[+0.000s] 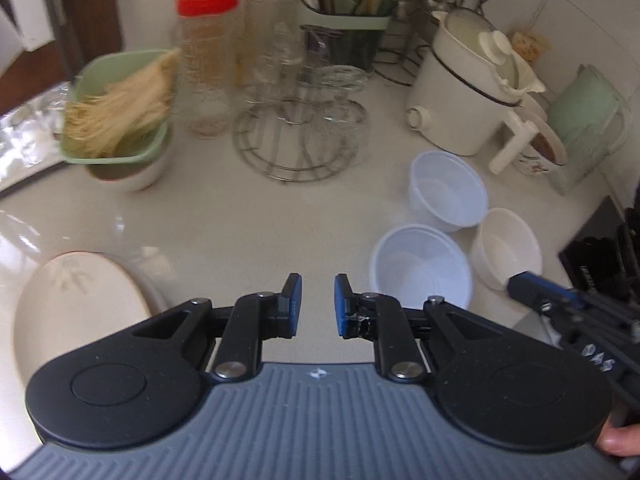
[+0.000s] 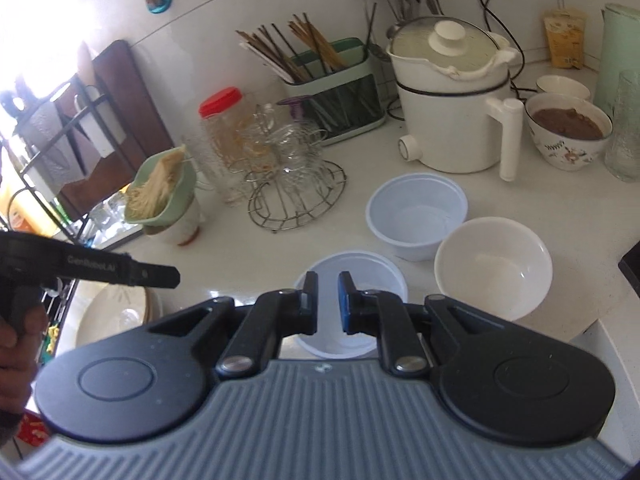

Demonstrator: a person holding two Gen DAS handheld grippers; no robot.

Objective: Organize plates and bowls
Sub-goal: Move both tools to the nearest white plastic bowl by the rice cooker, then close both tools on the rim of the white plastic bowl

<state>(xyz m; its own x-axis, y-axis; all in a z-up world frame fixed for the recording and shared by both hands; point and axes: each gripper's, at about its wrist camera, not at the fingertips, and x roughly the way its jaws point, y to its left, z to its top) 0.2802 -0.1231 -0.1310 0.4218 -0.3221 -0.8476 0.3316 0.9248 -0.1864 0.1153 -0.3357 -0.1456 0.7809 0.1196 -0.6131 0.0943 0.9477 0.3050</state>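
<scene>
Two translucent plastic bowls, one far (image 1: pixel 448 192) (image 2: pixel 416 216) and one near (image 1: pixel 420 268) (image 2: pixel 380 272), stand on the white counter beside a white ceramic bowl (image 1: pixel 506 248) (image 2: pixel 494 268). A stack of cream plates (image 1: pixel 80 300) (image 2: pixel 116 312) lies at the counter's left front. My left gripper (image 1: pixel 318 296) hovers over bare counter between plates and bowls, its jaws close together with nothing in the narrow gap. My right gripper (image 2: pixel 328 292) hangs just above the near plastic bowl, shut and empty. Each gripper shows in the other's view: the right gripper (image 1: pixel 520 286) and the left gripper (image 2: pixel 160 276).
A wire rack of glasses (image 1: pixel 300 136), a red-lidded jar (image 1: pixel 208 60) and a green basket of noodles (image 1: pixel 116 108) stand at the back left. A white cooker (image 1: pixel 460 92), a bowl of brown food (image 2: pixel 568 128) and a chopstick holder (image 2: pixel 332 92) line the back right.
</scene>
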